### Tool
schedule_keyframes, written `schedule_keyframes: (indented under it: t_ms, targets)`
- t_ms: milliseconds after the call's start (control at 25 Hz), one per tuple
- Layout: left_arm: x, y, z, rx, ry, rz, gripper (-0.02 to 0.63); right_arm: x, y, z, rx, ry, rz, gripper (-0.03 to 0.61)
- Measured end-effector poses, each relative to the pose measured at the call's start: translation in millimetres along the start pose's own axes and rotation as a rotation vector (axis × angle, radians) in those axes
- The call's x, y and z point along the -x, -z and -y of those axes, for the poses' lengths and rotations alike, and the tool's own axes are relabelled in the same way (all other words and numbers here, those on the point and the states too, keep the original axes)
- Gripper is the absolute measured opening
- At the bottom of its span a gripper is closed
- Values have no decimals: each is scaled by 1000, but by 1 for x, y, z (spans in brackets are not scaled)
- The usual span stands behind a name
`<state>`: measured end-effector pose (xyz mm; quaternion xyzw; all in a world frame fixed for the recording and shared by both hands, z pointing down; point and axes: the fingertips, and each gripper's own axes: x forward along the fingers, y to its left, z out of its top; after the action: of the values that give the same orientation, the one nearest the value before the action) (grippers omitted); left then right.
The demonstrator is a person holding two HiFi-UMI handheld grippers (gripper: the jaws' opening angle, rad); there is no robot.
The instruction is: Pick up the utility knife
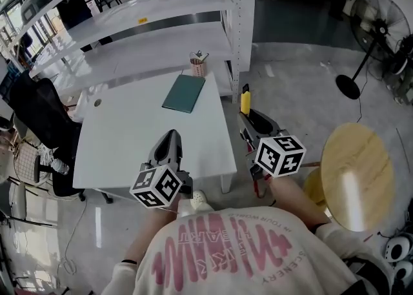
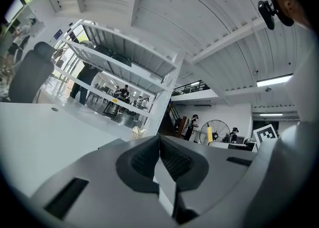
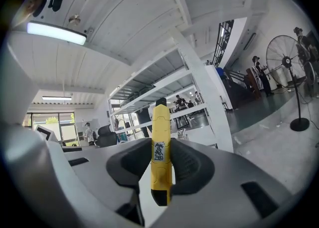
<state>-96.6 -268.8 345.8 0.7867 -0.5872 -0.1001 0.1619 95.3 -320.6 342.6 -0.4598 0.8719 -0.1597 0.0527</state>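
While the right tool [image 1: 248,121] clamps the yellow utility knife [image 3: 160,147] lengthwise, just off the right edge of the tabletop [image 1: 135,132], the left tool [image 2: 159,157] hangs closed and empty above its near edge.

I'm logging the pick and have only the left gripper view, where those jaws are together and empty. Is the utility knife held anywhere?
Observer: Yes. The right gripper is shut on the yellow utility knife, which stands upright between its pads.
Operator: Where is that gripper?
Observer: In the head view it appears just past the white table's right edge, over the floor.
Operator: Anything on the table?
Observer: A dark green notebook lies flat, with a pen holder at the far edge.
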Motion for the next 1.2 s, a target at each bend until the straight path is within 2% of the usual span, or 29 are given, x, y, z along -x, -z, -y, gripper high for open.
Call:
schedule_keyframes:
  t_ms: [640,1200]
  targets:
    - [33,62,1,44,-71,-82,25,37,57,14,-37,15,-118,132]
    - [37,75,8,54,-78,-105,24,51,63,21,-15,38,-147,130]
